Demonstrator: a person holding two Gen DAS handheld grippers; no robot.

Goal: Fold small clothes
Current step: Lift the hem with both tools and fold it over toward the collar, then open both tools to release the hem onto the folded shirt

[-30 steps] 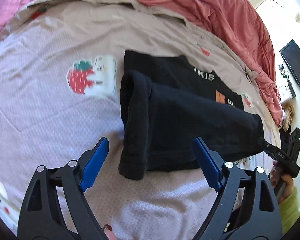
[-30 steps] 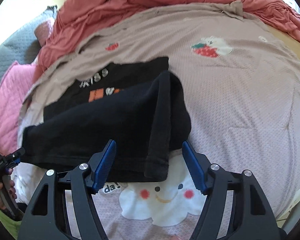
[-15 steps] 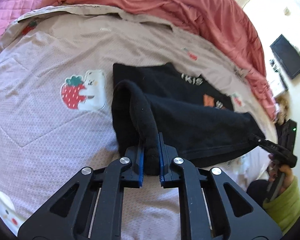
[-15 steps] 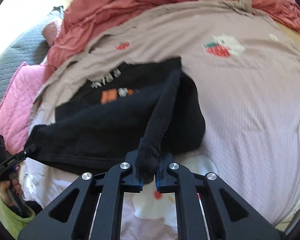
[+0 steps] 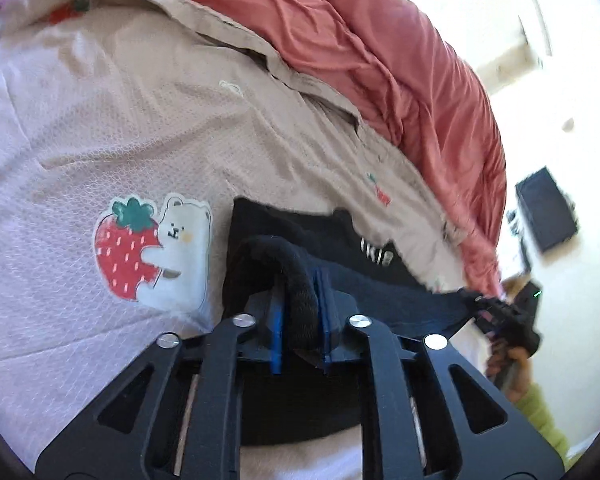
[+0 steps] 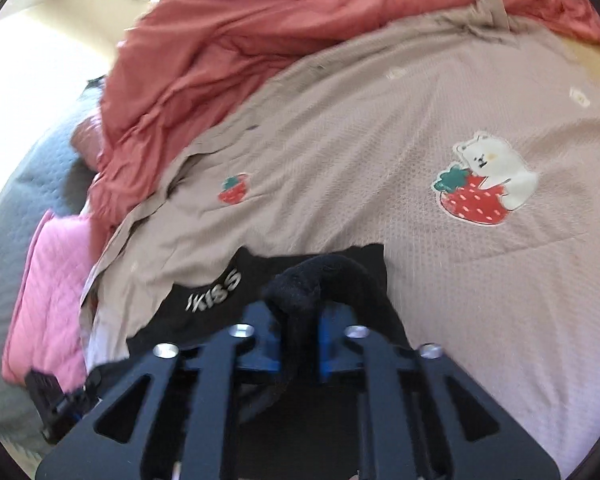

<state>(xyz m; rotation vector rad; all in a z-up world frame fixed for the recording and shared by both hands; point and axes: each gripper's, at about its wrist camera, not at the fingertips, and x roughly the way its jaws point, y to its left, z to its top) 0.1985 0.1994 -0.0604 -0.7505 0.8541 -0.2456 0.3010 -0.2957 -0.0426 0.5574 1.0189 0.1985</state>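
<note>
The left claw (image 5: 300,320) pinches a thick rolled edge of the black garment (image 5: 300,240) between its blue pads (image 5: 275,332); its jaws have just eased a little wider, yet the fabric fills the gap and both pads press on it. The right claw (image 6: 298,334) grips another bunched fold of the same black garment (image 6: 324,276) in the same way, its jaws likewise slightly eased and the cloth wedged between the blue pads (image 6: 325,340).

The garment lies on the bed, on a pale pink-beige cover (image 5: 140,128) printed with a strawberry and white bear (image 5: 152,248). In the left view the dark cloth stretches to the right from the left claw toward the right claw (image 5: 496,312), seen small at the far edge, with the hand (image 5: 508,364) that holds it and a green sleeve (image 5: 540,412) below. White letters (image 5: 376,254) show on the flat part of the garment beyond the lifted fold. In the right view the letters (image 6: 214,290) read "KISS", just left of the raised fold, and the left claw (image 6: 56,408) appears low at the left edge.

A crumpled red blanket (image 5: 380,60) lies heaped along the far side of the bed, touching the cover's edge. A pink quilted cushion (image 6: 48,292) and grey bedding (image 6: 20,200) sit at the left in the right view. A dark screen (image 5: 546,210) hangs on the bright wall beyond the bed
</note>
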